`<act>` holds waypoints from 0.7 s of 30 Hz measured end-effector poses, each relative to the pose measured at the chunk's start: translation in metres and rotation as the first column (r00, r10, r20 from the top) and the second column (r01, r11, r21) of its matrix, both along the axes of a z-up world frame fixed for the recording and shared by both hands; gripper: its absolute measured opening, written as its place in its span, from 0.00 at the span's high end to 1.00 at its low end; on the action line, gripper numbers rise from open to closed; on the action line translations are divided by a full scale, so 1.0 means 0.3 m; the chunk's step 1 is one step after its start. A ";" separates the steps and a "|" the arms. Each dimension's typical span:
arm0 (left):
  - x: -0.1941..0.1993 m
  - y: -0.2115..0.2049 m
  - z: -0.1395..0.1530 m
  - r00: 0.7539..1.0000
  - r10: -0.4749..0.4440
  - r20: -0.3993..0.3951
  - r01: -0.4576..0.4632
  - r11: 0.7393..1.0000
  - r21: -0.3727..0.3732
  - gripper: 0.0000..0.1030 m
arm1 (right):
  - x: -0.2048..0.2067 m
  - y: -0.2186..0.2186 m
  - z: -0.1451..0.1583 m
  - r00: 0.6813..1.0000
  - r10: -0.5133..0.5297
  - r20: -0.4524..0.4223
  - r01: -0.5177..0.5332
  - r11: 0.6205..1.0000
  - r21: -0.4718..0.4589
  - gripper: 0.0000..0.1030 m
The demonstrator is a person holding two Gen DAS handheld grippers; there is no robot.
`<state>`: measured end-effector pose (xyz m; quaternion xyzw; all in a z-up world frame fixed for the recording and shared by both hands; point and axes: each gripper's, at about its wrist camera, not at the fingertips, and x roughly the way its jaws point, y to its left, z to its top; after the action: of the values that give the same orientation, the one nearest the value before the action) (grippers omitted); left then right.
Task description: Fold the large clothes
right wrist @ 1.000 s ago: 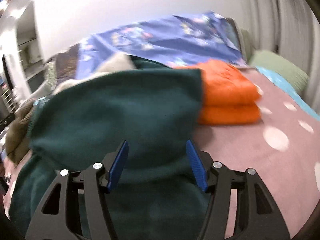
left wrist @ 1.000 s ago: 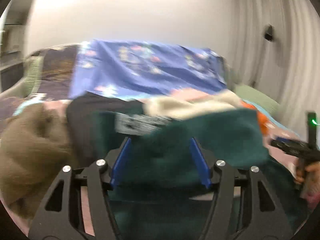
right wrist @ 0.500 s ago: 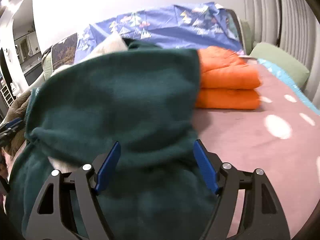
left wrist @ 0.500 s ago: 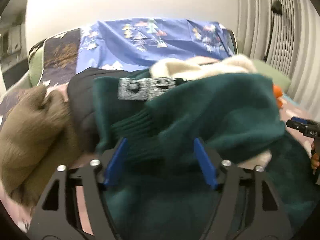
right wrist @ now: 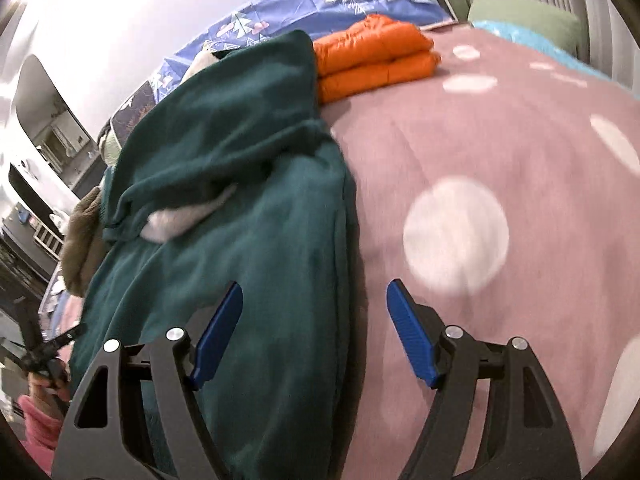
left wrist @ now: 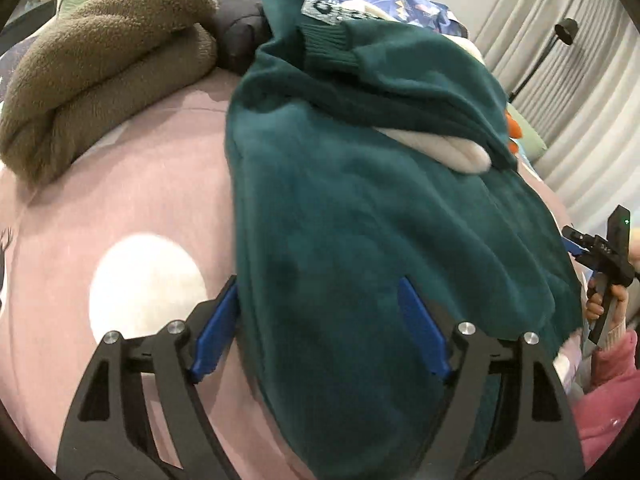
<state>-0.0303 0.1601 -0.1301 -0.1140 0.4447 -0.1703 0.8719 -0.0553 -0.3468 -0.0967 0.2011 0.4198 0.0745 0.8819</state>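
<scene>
A dark green fleece garment with a white lining lies on the pink spotted bedspread, its far part folded back toward me over the near part. My left gripper is open above its left edge, fingers apart, holding nothing. My right gripper is open over the garment's right edge and the bedspread. The right gripper also shows at the right edge of the left wrist view.
A brown fleece bundle and a black garment lie at the far left. A folded orange jacket sits beyond the green garment. Blue patterned fabric and a green pillow are at the bed's far end.
Both grippers have let go of the green garment's far part, which now lies folded over the near part. Both have pulled back and tilted down toward the bed.
</scene>
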 end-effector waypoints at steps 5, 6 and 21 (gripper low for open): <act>-0.045 -0.021 0.006 1.000 -0.011 -0.017 0.011 1.000 -0.016 0.20 | -0.085 0.006 -0.032 1.000 0.004 -0.024 -0.003 0.999 0.052 0.27; -0.069 -0.016 0.004 1.000 -0.019 -0.023 0.018 0.999 -0.030 0.19 | -0.092 0.008 -0.031 1.000 0.010 -0.021 -0.009 0.998 0.056 0.27; -0.024 -0.060 -0.016 0.998 -0.063 -0.002 0.063 0.993 -0.096 0.05 | -0.014 0.065 -0.077 0.995 0.095 -0.004 -0.092 0.974 0.206 0.27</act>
<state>-0.0373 0.1422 -0.1349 -0.1418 0.4415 -0.2185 0.8586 -0.0594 -0.3272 -0.1199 0.2718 0.4251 0.1573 0.8489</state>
